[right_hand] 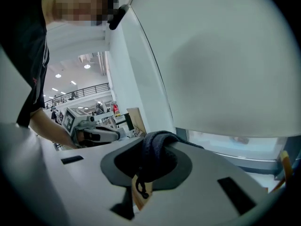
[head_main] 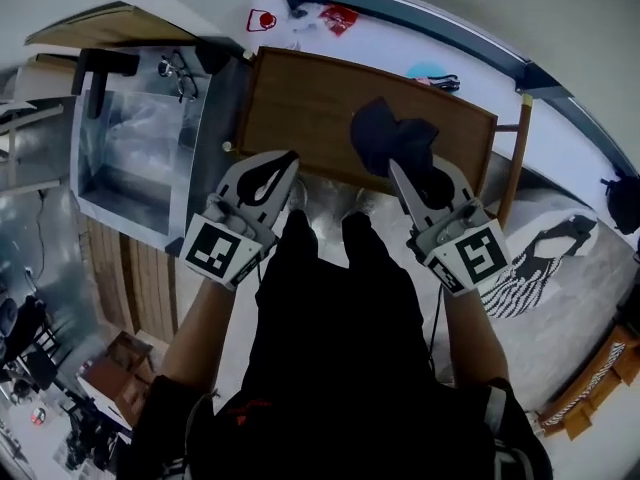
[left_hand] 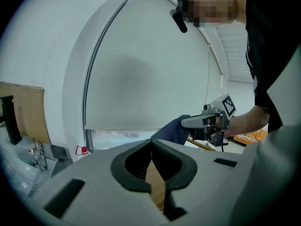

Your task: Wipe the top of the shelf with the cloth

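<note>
A large indoor hall: balcony railing (right_hand: 89,89), ceiling lights (right_hand: 87,66).

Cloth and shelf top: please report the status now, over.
Left gripper shut, empty. Right gripper shut on cloth. Cloth over right part of shelf top. Nothing else on it.

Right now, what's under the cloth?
The brown shelf top lies under the cloth, which the right gripper grips. The patch directly beneath is covered; contact can't be judged.
</note>
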The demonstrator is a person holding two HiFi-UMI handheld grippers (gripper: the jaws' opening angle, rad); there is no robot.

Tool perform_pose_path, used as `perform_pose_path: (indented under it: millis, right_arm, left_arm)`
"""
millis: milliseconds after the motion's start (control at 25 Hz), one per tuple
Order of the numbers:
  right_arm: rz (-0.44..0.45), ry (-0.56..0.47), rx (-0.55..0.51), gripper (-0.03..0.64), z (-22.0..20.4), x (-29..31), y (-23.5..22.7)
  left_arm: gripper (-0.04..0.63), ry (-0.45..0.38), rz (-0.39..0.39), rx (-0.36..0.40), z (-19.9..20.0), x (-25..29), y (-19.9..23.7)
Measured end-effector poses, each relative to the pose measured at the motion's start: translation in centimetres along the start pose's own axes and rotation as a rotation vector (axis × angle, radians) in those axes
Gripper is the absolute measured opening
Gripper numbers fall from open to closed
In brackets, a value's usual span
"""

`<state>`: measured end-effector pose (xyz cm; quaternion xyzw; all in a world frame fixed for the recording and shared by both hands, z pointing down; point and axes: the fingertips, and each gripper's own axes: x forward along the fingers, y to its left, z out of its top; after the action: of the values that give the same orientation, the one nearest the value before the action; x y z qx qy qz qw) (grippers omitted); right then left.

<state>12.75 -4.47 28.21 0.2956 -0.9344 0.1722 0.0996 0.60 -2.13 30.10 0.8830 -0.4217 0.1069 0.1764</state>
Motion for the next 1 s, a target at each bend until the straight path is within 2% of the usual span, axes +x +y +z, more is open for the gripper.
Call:
perform_pose_path:
  millis: [440, 640, 1000]
  right_arm:
    - [-0.034, 0.106, -0.208, 0.040, -1.4, 11.9, -0.4]
    - [-0.030, 0.213, -0.302, 0.040, -4.2, 17.9, -0.3]
    - [-0.014, 0.280, -0.361, 0.040, -9.5, 27.8, -1.3]
  left_arm:
    - [0.020, -0.004, 0.001, -0.034, -1.8, -2.7, 5.8]
    - [0.020, 0.017, 0.028, -0.035, -3.5, -3.4, 8.5]
    - [0.020, 0.048, 0.035, -0.097, -6.6, -4.8, 11.6]
